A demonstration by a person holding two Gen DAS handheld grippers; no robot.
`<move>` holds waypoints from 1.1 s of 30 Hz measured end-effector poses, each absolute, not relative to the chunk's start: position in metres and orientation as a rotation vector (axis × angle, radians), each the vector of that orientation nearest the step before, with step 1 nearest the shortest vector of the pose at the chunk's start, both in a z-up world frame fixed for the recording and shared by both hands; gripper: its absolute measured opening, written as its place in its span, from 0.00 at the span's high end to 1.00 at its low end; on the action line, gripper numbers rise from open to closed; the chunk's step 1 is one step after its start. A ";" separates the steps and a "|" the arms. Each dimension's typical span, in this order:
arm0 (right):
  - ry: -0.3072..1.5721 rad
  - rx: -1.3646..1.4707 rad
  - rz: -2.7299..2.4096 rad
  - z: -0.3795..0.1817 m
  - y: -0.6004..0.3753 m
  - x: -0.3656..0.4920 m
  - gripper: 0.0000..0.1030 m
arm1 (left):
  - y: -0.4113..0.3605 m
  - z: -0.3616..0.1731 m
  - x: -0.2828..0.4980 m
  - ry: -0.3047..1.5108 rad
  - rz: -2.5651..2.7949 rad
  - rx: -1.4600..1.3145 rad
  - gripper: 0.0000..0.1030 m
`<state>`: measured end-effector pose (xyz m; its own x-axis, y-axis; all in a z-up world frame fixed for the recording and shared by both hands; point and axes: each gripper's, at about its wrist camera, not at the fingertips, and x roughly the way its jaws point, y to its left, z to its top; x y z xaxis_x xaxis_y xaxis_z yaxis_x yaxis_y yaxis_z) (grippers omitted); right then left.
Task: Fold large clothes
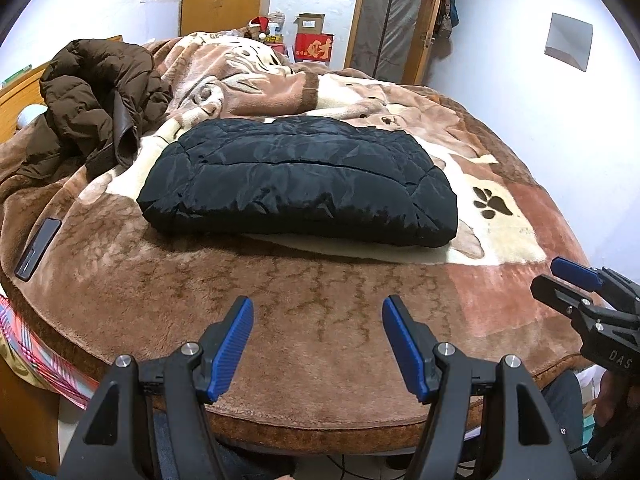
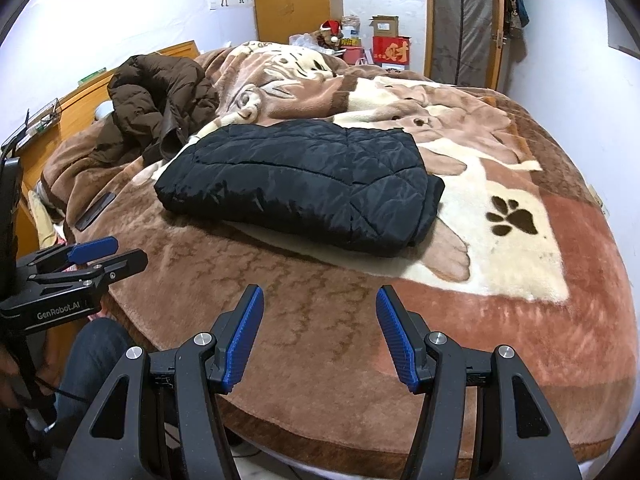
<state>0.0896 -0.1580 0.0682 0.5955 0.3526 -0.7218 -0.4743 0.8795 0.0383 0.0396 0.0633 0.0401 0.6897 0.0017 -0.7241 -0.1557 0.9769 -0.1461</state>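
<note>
You are facing a bed (image 1: 320, 344) wearing a brown blanket (image 1: 500, 312). A folded black jacket (image 1: 300, 180) is lying at its middle, a brown coat (image 1: 96, 96) is slumping far left, and a phone (image 1: 38, 249) is resting near left.

Black plastic tongs (image 1: 318, 308), ribbed blue pads (image 2: 244, 340), silver screws, white "GenRobot.AI" lettering, blue-jeaned leg (image 2: 92, 356)
</note>
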 end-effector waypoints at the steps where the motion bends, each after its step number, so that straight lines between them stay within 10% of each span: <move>1: 0.800 -0.164 0.485 0.068 -0.158 0.089 0.43 | 0.062 0.040 0.039 0.806 0.093 -0.204 0.33; 33: 0.800 -0.169 0.483 0.068 -0.154 0.087 0.43 | 0.060 0.038 0.037 0.812 0.120 -0.201 0.32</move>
